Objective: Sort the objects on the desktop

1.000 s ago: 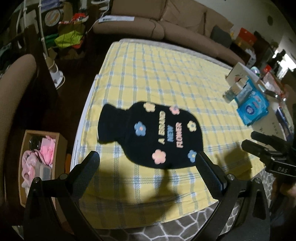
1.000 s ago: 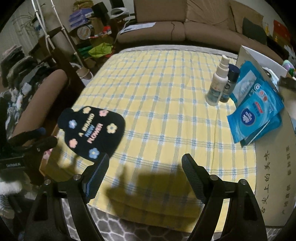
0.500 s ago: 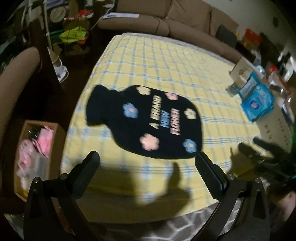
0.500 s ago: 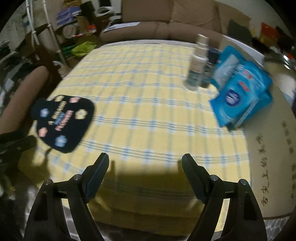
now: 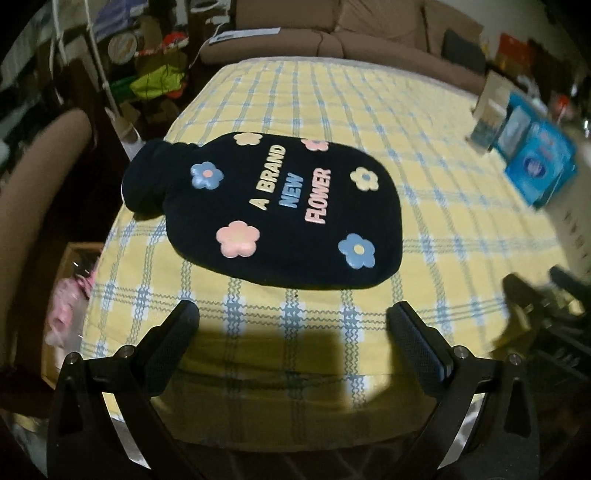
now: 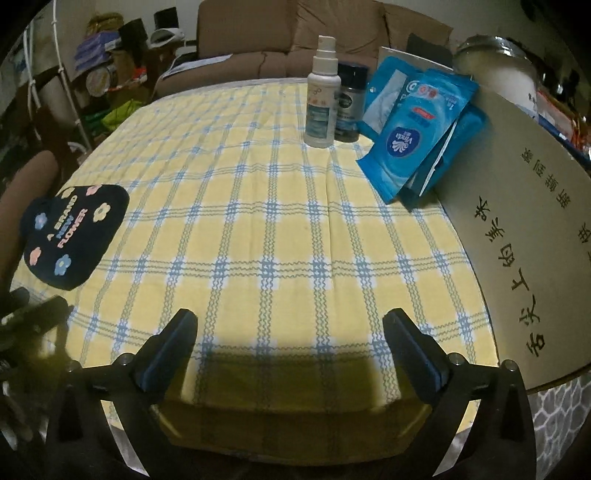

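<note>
A black hot-water-bottle cover (image 5: 273,214) with flowers and the words "A BRAND NEW FLOWER" lies flat on the yellow checked tablecloth (image 5: 369,122); it also shows at the left (image 6: 70,236) in the right wrist view. My left gripper (image 5: 293,325) hovers open just short of its near edge, nothing between the fingers. My right gripper (image 6: 290,332) hangs over bare cloth (image 6: 258,206), its jaws opening wide with nothing between them. Far ahead stand a white spray bottle (image 6: 322,99), a dark jar (image 6: 350,103) and blue wipe packs (image 6: 413,129).
A large cardboard box (image 6: 524,236) with black characters borders the cloth on the right. A brown sofa (image 5: 351,29) stands behind the table. An open wooden box (image 5: 70,302) with pink items sits on the floor at the left. The right gripper (image 5: 546,295) shows blurred at the right edge.
Both grippers have sunk toward the table and tilted further down. The black cover now looms larger before the left gripper. The right gripper's fingers stand wider apart than before.
</note>
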